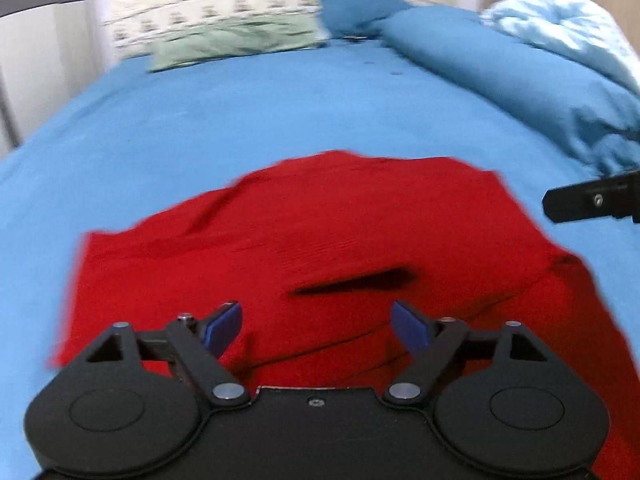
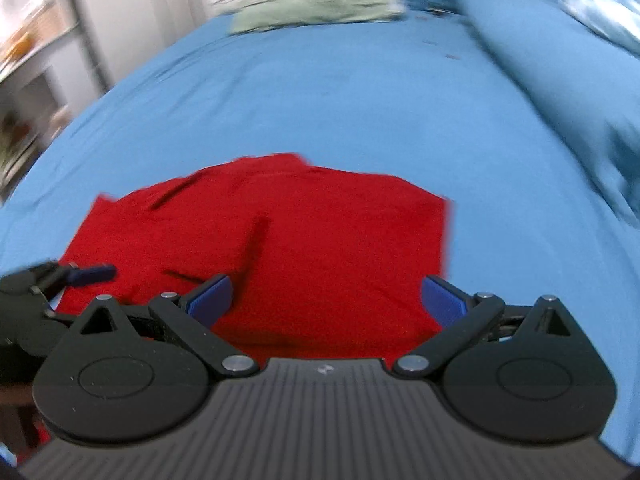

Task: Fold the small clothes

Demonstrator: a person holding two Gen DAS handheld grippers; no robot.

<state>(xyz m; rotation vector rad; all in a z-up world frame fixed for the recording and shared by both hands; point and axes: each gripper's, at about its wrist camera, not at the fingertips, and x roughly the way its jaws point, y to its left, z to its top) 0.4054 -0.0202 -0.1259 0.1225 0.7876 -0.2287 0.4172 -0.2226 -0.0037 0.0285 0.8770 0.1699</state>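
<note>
A blue-sheeted bed (image 1: pixel 248 120) carries a red garment (image 1: pixel 320 240), pillow (image 1: pixel 236 40) and duvet (image 1: pixel 500 64).

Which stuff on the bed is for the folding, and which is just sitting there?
For the folding:
red garment, spread on the blue bedsheet
left gripper, open
right gripper, open

Just sitting there:
green pillow
blue duvet
light blue blanket
</note>
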